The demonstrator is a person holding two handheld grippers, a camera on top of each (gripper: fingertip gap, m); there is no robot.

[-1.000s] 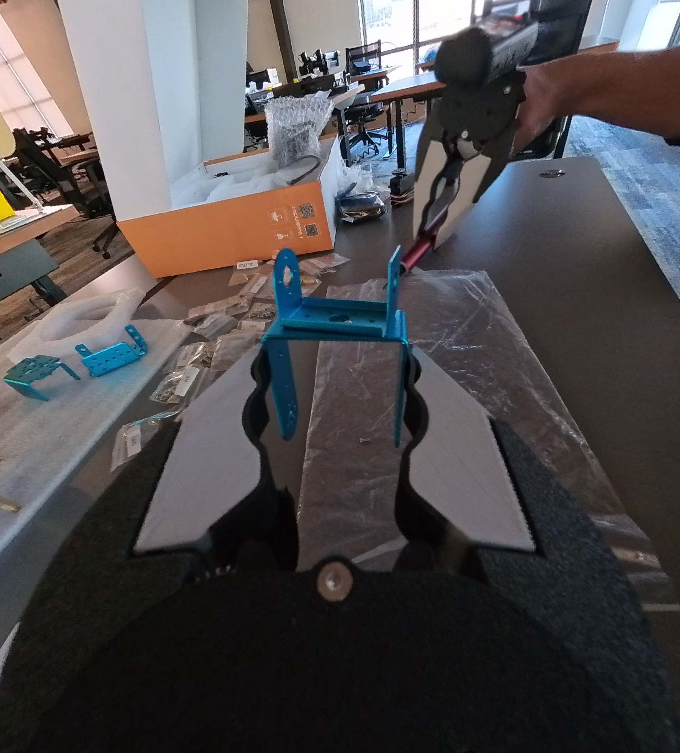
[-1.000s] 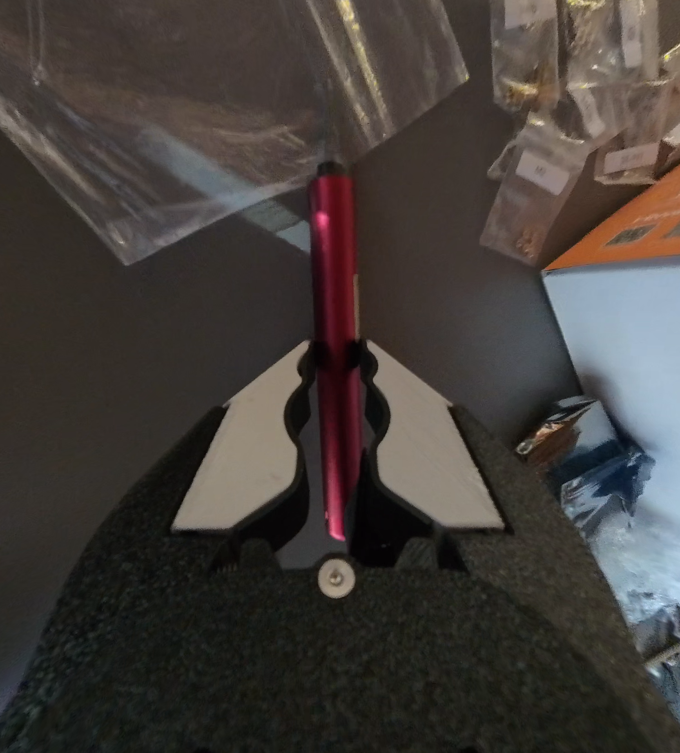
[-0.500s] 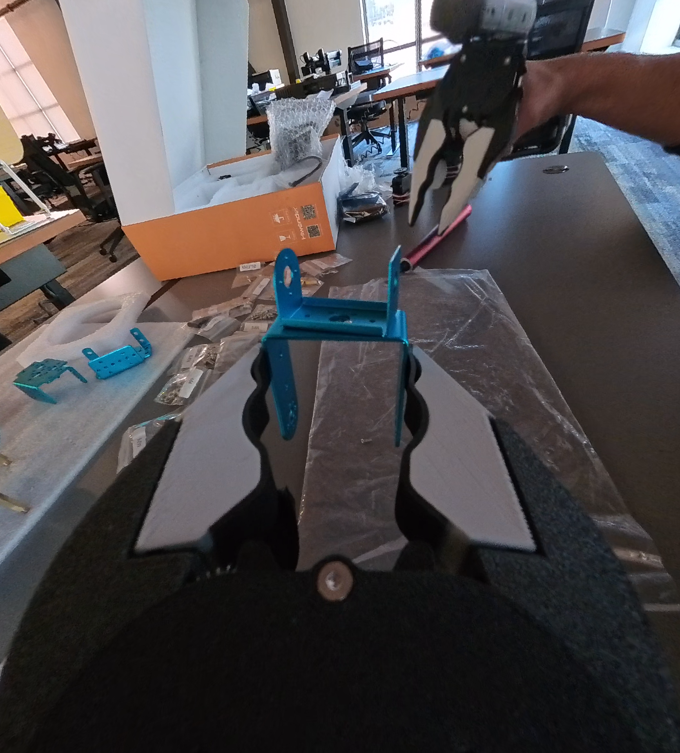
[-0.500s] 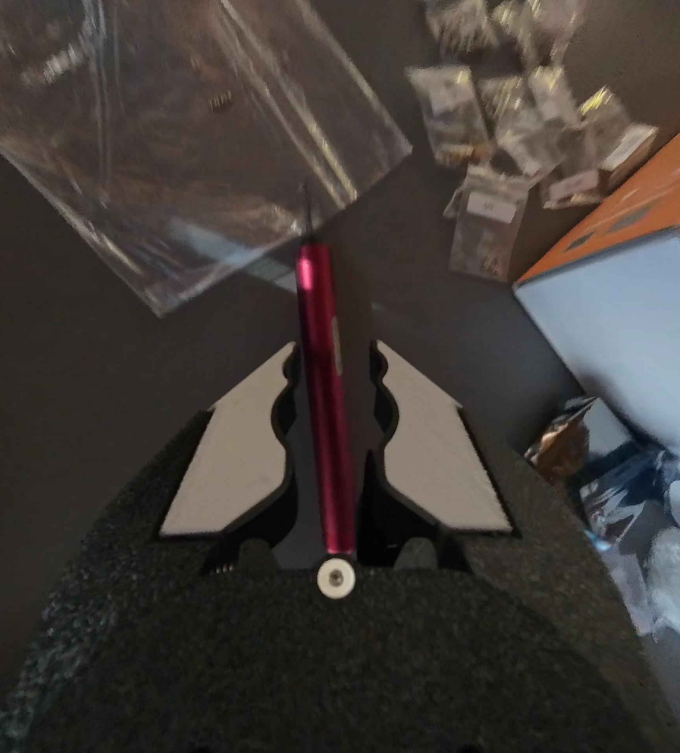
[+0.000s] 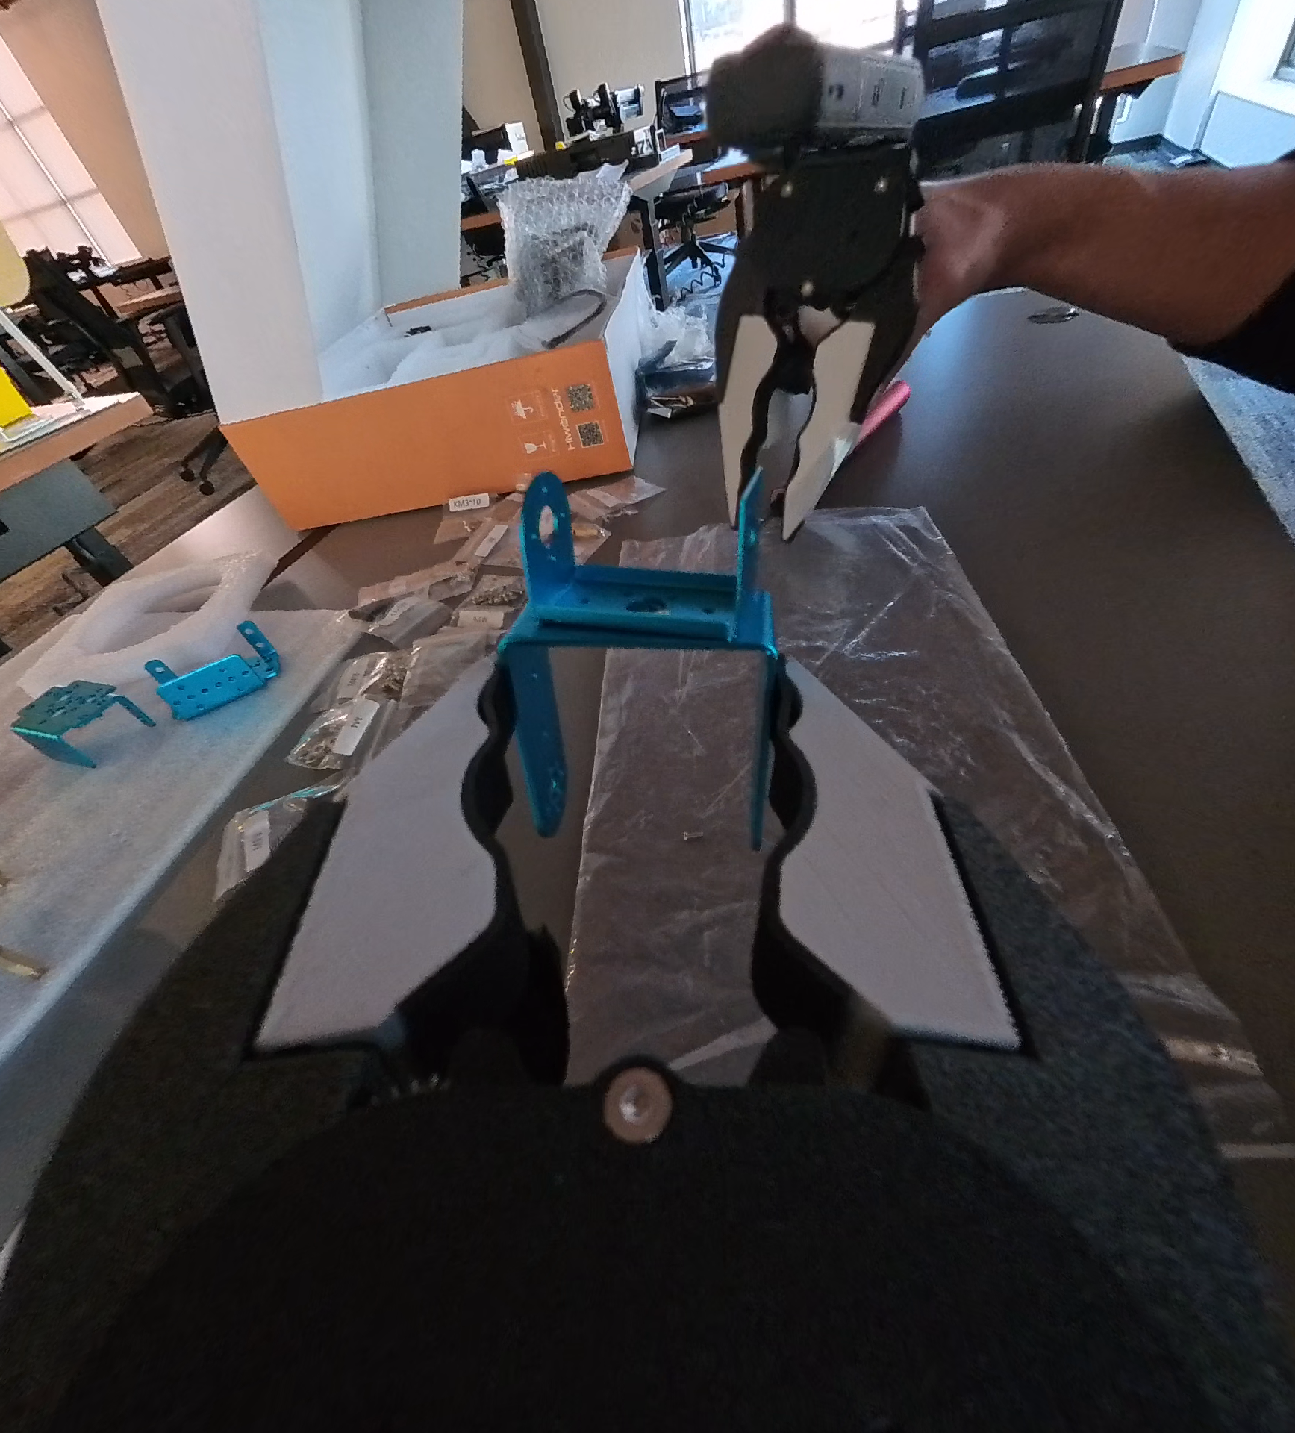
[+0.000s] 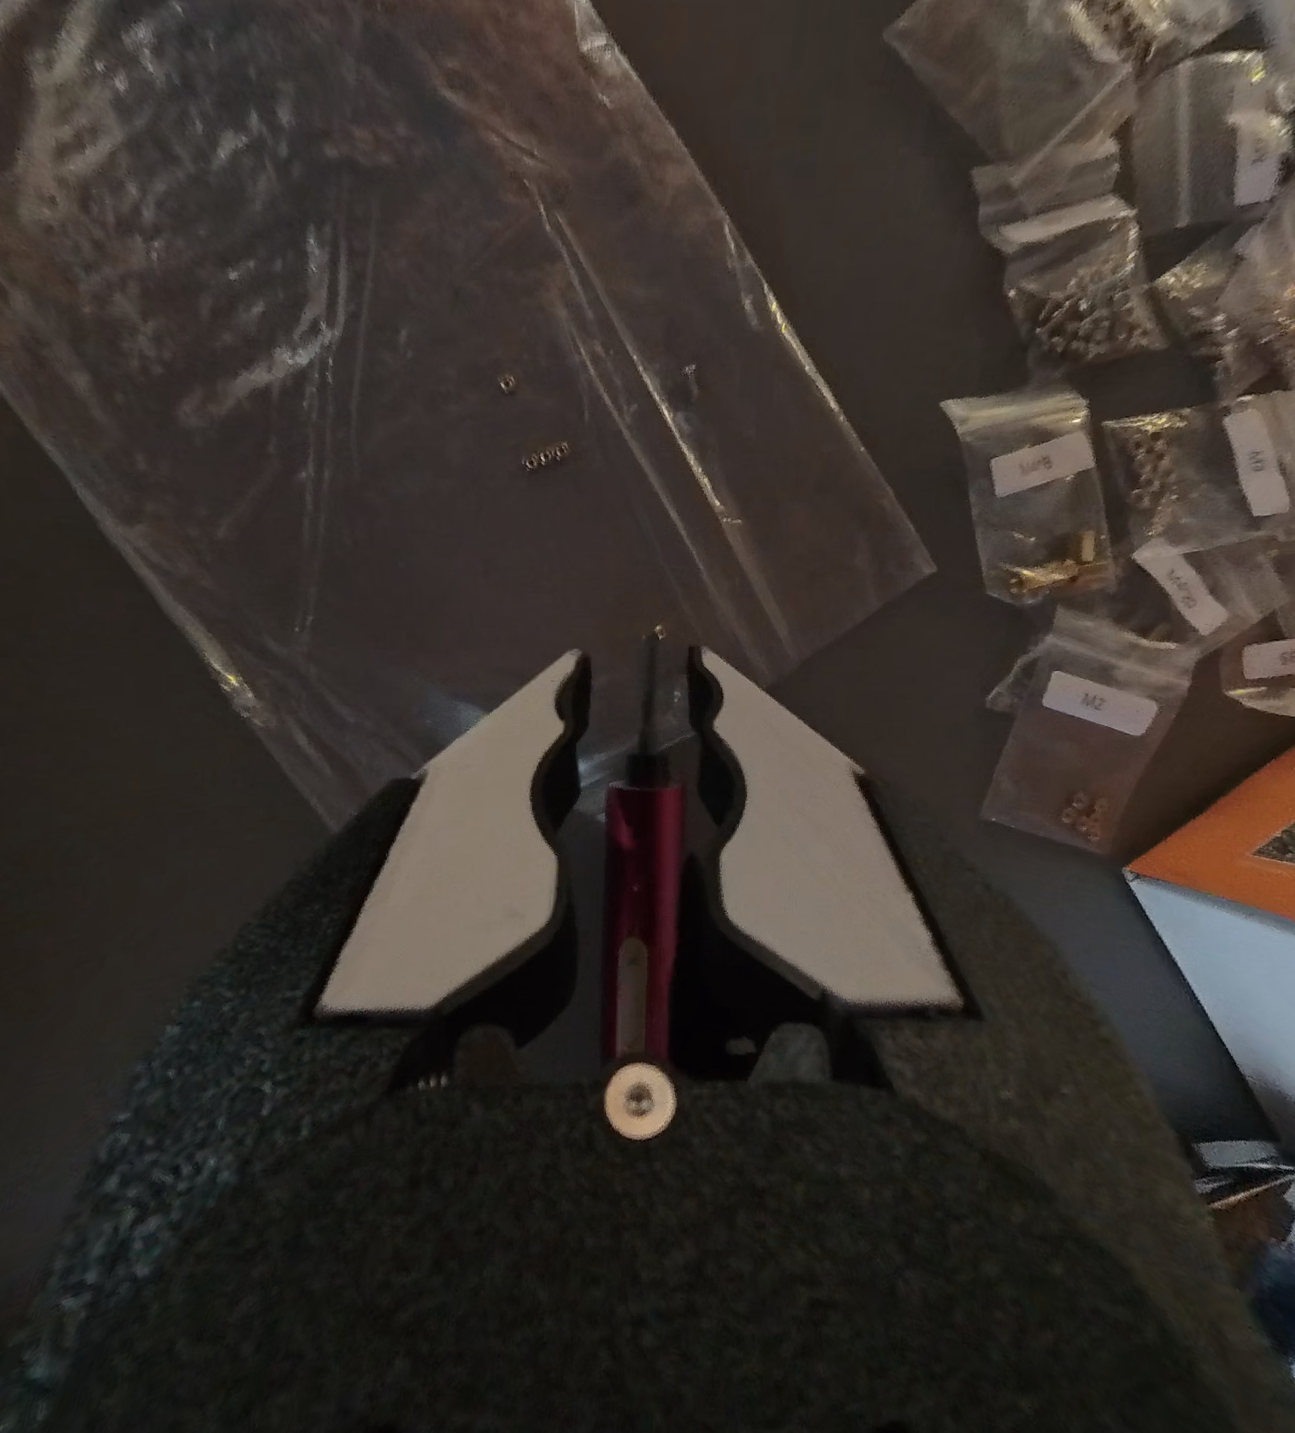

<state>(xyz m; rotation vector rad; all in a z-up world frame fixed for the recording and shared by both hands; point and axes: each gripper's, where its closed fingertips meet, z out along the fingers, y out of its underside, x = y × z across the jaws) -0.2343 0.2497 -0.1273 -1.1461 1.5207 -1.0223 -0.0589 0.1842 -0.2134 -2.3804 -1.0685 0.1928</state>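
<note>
My left gripper [image 5: 638, 682] is shut on a blue metal U-bracket assembly [image 5: 636, 612] and holds it above a clear plastic sheet [image 5: 861, 698] on the dark table. The bracket's two upright tabs point up. My right gripper [image 6: 636, 659] is open and empty. It also shows in the left wrist view [image 5: 768, 512], held by a hand, its fingertips just behind the bracket's right tab. A red screwdriver [image 6: 638, 892] lies on the table below the open jaws, its bit towards the plastic sheet [image 6: 396, 349]. In the left wrist view the screwdriver [image 5: 886, 407] shows behind the right gripper.
An orange and white box [image 5: 435, 434] stands at the back left, beside several small bags of hardware [image 6: 1171, 388]. Tiny screws [image 6: 543, 457] lie on the plastic. Two more blue brackets [image 5: 217, 686] rest on a white foam sheet [image 5: 47, 853] at left. My hands' fingertips stand some 20 centimetres from each other.
My right gripper opened, let go of the red screwdriver and left it on the table. It then moved towards the blue bracket. My left gripper kept its hold and barely moved.
</note>
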